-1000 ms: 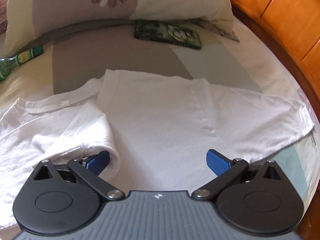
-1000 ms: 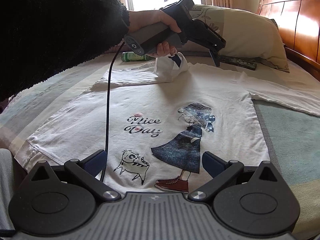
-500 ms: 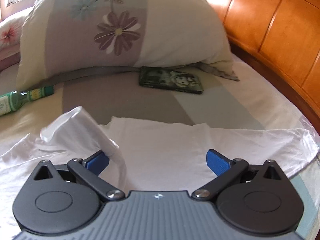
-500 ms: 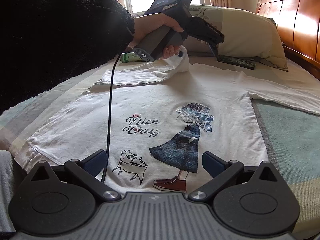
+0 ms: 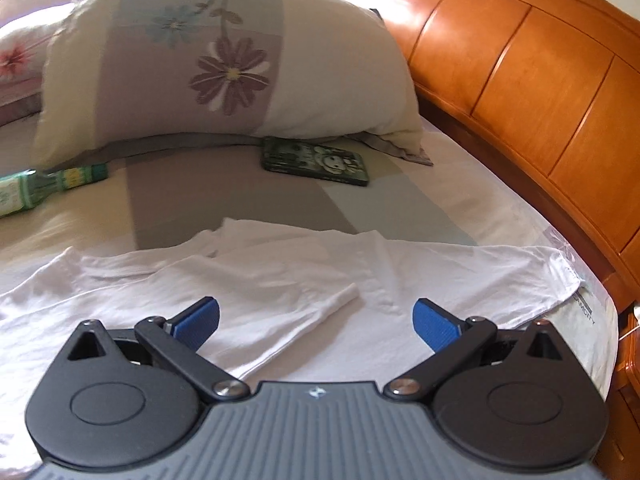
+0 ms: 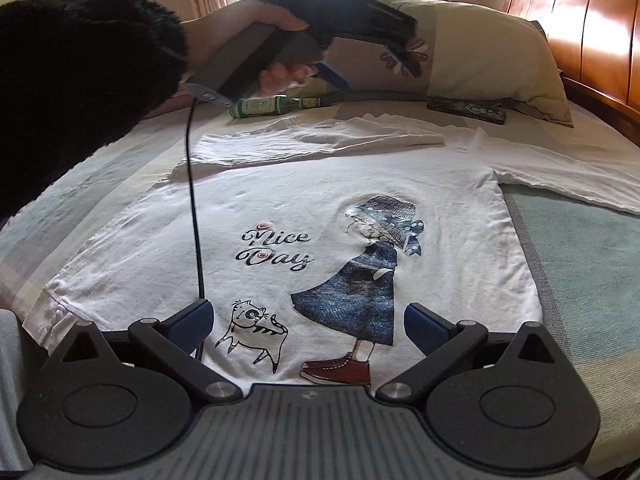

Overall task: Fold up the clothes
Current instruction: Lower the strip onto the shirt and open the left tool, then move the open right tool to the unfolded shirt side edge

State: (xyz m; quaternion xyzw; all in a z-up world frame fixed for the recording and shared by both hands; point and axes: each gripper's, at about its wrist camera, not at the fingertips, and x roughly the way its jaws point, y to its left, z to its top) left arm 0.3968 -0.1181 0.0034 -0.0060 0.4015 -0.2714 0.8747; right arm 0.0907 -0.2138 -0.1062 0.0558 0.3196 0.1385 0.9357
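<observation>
White cotton covers most of the scene: a long-sleeved shirt (image 6: 320, 200) lies flat, print side up, on a bed (image 6: 580, 272) with a pastel patchwork sheet. Its print shows a girl in a blue dress, a small cat and the words "Nice Day". One sleeve (image 5: 280, 292) is folded across the upper chest, its cuff resting near the middle of the shirt; the other sleeve (image 6: 568, 180) stretches straight out toward the wooden headboard (image 5: 540, 80). A large flowered pillow (image 5: 224, 64) leans at the head of the bed. Just in front of the pillow, a dark patterned phone case (image 5: 316, 160) lies flat on the sheet, and a green glass bottle (image 6: 276, 106) lies on its side, both beyond the shirt's collar.

A person's hand (image 6: 248, 28), in a fuzzy black sleeve (image 6: 72, 92), holds the left gripper (image 5: 316, 318) in the air above the shirt's shoulder area, its blue-padded fingers spread wide and holding nothing. A black cable (image 6: 194, 200) hangs from its handle. The right gripper (image 6: 306, 320) hovers low over the shirt's hem, its fingers likewise spread apart and empty.
</observation>
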